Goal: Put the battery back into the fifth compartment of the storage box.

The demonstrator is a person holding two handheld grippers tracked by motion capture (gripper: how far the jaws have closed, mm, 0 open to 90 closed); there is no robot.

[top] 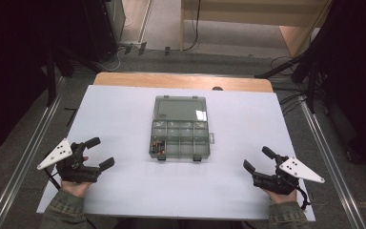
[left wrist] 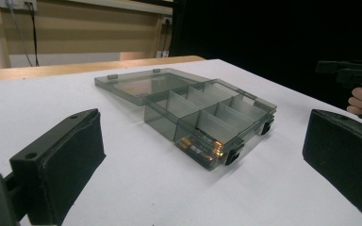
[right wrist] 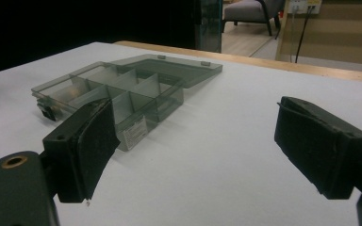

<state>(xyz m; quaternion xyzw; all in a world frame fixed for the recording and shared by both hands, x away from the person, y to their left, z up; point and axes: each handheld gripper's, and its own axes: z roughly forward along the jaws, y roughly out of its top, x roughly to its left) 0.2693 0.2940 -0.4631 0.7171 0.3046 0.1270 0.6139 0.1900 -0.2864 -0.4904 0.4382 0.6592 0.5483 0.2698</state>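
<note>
A wide white bench (top: 124,109) with a pale wooden strip along its far edge stood on a grey floor (top: 9,157) in a dim room, with metal rails running along either side, black cables trailing near the far wall, and light wooden panelling at twelve o'clock. A smoky translucent grey plastic compartment box (top: 179,137) lay at the middle of the bench, its flat lid (top: 180,108) thrown back and resting on the surface toward twelve o'clock, its divided tray toward six o'clock. In the left gripper view small metallic items (left wrist: 199,147) sat in the near corner compartment. The left tool (top: 97,152) was held low at about eight o'clock from the box, well apart from it, its black jaws spread wide and gripping nothing. The right tool (top: 256,160) was held at about four o'clock from the box, likewise well apart, jaws released and empty. Both pointed inward toward the box. In the right gripper view a small white label (right wrist: 135,133) showed on the box's near wall.
</note>
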